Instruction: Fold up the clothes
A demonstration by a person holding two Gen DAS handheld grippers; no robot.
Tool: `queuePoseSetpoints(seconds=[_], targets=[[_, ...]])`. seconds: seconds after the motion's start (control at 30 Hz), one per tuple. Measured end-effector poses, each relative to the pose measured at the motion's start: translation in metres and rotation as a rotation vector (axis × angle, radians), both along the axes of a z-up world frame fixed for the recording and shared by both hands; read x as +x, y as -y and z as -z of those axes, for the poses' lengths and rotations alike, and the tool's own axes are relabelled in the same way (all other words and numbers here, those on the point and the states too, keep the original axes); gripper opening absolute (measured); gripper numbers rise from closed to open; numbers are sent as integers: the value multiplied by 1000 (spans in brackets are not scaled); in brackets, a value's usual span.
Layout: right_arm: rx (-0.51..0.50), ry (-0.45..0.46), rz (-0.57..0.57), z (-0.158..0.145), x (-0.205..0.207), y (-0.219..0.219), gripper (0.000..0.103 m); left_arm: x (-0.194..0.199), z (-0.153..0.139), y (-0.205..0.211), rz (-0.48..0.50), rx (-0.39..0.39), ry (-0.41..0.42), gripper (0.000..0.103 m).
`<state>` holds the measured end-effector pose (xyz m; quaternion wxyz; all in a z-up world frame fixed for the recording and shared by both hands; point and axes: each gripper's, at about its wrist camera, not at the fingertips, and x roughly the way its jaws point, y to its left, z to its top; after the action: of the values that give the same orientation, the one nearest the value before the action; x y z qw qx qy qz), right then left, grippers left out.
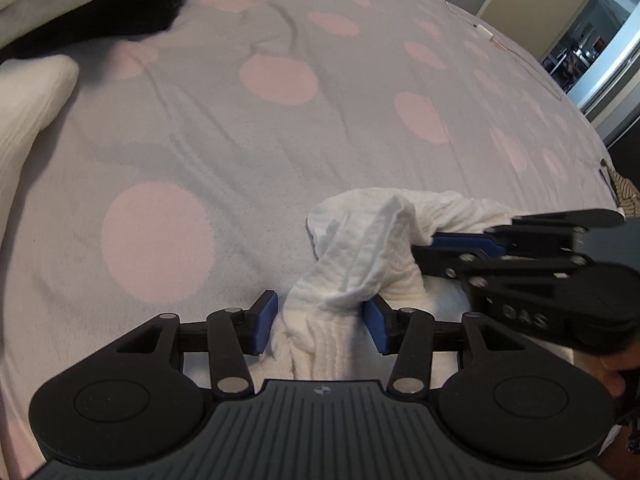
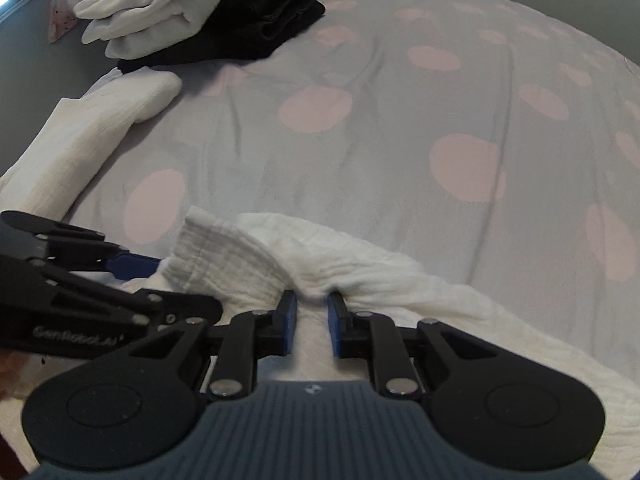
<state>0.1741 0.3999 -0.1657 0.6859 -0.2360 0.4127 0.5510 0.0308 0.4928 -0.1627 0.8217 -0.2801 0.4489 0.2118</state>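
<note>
A white crinkled garment (image 1: 360,240) lies bunched on the spotted bed cover (image 1: 280,140). In the left wrist view a thick roll of it runs between the fingers of my left gripper (image 1: 322,320). The right blue pad touches the roll and the left pad stands a sliver off it, so the jaws are open around it. My right gripper (image 1: 424,252) comes in from the right with its tips in the cloth. In the right wrist view the garment (image 2: 380,276) puckers into a ridge where my right gripper (image 2: 312,316) is shut on it. My left gripper (image 2: 168,280) straddles the hem at the left.
A stack of folded black and white clothes (image 2: 208,12) sits at the far left of the bed, with a folded white cloth (image 2: 100,120) in front of it. A thin cable (image 1: 488,32) lies near the far edge. A woven basket (image 1: 624,192) and a doorway (image 1: 600,40) are to the right.
</note>
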Motion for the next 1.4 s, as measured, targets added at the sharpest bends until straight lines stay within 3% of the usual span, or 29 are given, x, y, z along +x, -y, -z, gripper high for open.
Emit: queuePoseSetpoints(seconds=[0.23,0.37,0.5,0.67,0.77,0.97,1.13,1.23,1.4], targets=[[-19,25,30,3,-3,-9,16,-3,-4,3,-11,15,13,56],[-2,-6,48,-8,0,-1,16,-10,-17,6,-32,47,32,56],[47,-6,64,-33,0,26,25,-18,-32,9,-64,81,52,56],[70,86,111,-60,10,80,32,-25,-56,15,-127,141,77,56],[43,137,184,-63,26,125,34,-21,-70,23,-129,172,107,56],[-21,143,415,-52,72,215,34,12,-75,57,-12,227,111,54],[23,40,649,-41,99,279,45,34,-51,67,19,247,50,51],[48,-28,746,-32,106,298,45,41,-31,63,3,244,-12,51],[37,-54,803,-19,108,305,47,41,-17,65,19,274,-36,51]])
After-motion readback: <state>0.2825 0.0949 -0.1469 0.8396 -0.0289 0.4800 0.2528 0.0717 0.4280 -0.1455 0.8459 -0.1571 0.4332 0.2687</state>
